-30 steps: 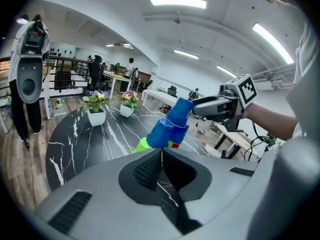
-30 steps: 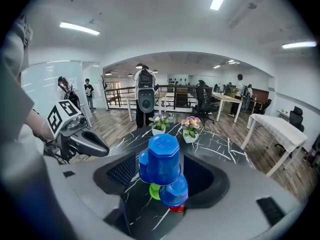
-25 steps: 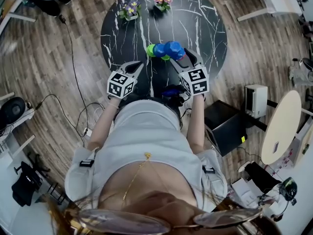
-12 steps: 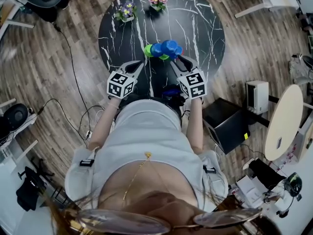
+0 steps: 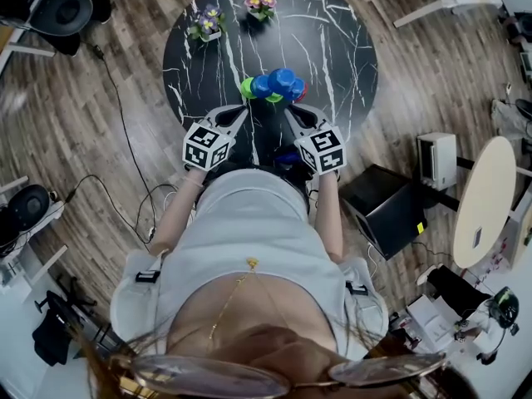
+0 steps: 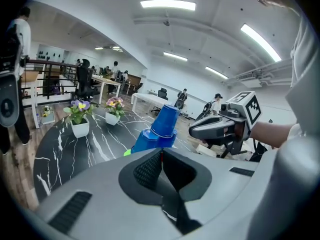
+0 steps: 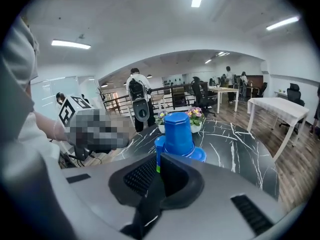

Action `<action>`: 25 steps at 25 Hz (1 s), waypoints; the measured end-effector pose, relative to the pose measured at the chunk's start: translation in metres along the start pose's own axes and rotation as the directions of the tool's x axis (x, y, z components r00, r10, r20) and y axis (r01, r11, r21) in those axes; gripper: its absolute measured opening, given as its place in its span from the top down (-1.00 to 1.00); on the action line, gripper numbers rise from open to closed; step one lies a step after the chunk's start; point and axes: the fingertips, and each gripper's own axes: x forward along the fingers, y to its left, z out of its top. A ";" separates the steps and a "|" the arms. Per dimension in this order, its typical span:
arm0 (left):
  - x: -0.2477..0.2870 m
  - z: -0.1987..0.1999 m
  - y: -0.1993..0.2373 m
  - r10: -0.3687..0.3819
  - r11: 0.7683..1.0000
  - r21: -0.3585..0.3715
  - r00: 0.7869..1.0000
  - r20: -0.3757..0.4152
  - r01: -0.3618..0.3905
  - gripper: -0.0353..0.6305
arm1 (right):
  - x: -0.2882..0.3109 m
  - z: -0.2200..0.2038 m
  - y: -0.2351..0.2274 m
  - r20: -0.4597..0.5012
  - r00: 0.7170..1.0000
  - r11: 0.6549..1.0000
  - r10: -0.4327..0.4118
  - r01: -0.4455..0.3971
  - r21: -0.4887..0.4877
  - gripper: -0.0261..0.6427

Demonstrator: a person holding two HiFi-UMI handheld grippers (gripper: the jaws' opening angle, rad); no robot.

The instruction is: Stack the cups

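Observation:
Several blue cups [image 5: 278, 81] stand upside down in a cluster near the front of the black marble table [image 5: 332, 48], one set on top of another [image 7: 177, 131]. A green cup [image 5: 247, 87] lies at the cluster's left and shows as a sliver [image 6: 127, 153] in the left gripper view. My left gripper [image 5: 240, 111] is shut and empty, short of the cups on their left. My right gripper [image 5: 292, 111] sits just short of them on the right; its jaws have just been closing and now meet with nothing between them. The blue stack [image 6: 162, 126] stands beyond both jaw tips.
Two small white pots of flowers [image 5: 205, 22] [image 5: 259, 0] stand at the table's far side. Wooden floor surrounds the table, with a black box [image 5: 386, 214] and a white appliance [image 5: 435, 160] to the right. Cables run across the floor on the left.
The right gripper has drawn back from the blue cups towards the person and its jaws have gone from wide open to closed. The left gripper has hardly shifted.

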 end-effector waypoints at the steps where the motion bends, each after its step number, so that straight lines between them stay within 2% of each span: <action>1: 0.001 0.002 -0.002 -0.006 1.000 0.004 1.000 0.004 0.006 0.80 | 0.000 0.000 0.002 0.007 1.000 1.000 0.008 -0.008 0.002 0.83; 12: 0.007 0.025 -0.027 -0.080 0.994 0.071 0.996 0.035 0.077 0.80 | -0.001 0.017 0.025 0.086 0.994 0.996 0.073 -0.069 -0.055 0.85; 16: 0.007 0.034 -0.034 -0.101 0.991 0.095 0.994 0.053 0.096 0.80 | -0.007 0.030 0.029 0.156 0.983 0.995 0.094 -0.087 -0.051 0.85; 22: 0.001 0.055 -0.044 -0.117 0.988 0.116 0.988 0.101 0.105 0.80 | -0.014 0.047 0.029 0.230 0.970 0.994 0.076 -0.056 -0.090 0.86; 25: -0.006 0.070 -0.050 -0.121 0.986 0.133 0.984 0.132 0.104 0.80 | -0.022 0.061 0.033 0.284 0.955 0.993 0.086 -0.058 -0.104 0.86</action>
